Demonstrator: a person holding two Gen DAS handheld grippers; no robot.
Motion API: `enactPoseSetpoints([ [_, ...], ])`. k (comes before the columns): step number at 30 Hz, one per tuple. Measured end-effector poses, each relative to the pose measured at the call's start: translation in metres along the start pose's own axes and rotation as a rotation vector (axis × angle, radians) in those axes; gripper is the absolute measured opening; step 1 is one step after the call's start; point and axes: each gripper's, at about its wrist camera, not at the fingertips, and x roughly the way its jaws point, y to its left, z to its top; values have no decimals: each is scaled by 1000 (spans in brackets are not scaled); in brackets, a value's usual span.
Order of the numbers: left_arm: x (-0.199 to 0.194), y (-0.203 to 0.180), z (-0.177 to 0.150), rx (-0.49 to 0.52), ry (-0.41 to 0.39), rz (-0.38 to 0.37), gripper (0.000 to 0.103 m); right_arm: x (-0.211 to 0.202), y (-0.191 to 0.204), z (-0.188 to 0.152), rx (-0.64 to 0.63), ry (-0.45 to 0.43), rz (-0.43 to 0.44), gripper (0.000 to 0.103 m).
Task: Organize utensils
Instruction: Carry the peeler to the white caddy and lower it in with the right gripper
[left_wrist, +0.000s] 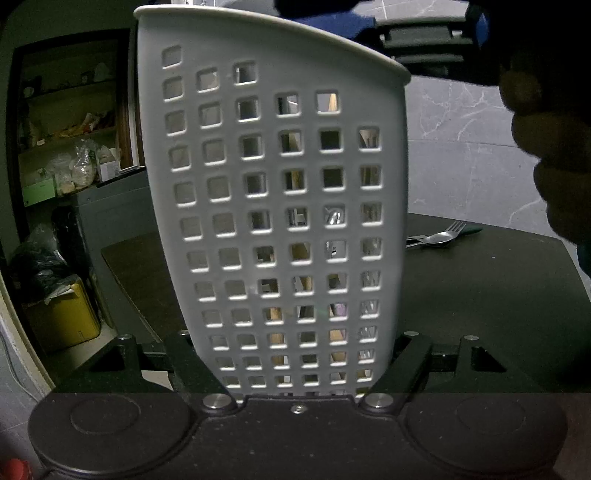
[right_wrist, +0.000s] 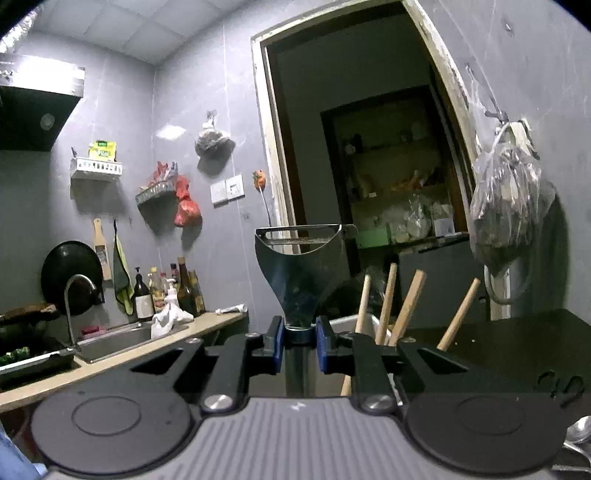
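Right gripper (right_wrist: 300, 349) clamps a peeler (right_wrist: 301, 266) upright by its handle, near wooden sticks (right_wrist: 386, 304). Left gripper (left_wrist: 295, 363) grips the white holder (left_wrist: 273, 206) on the dark table (left_wrist: 480, 288); fork (left_wrist: 456, 228) and spoon (left_wrist: 437, 239) lie far right.

The left wrist view presses close against the white perforated utensil holder (left_wrist: 273, 206); the right wrist view faces level toward the far doorway (right_wrist: 369, 147), sharing the holder.

The basket (left_wrist: 273, 206) blocks the table's (left_wrist: 480, 295) left side. Its right side lies open. A spoon (left_wrist: 437, 239) and fork (left_wrist: 456, 226) sit near the far edge.
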Motion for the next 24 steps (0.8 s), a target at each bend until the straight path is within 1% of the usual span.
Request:
enactPoseSetpoints([
  [7,0,0,0,0,0,0,77,5,-1,-13,4,44,-9,21],
  [14,0,0,0,0,0,0,77,6,-4,-20,14,66,-13,21],
  [24,0,0,0,0,0,0,77,5,-2,-21,2,64,-12,21],
])
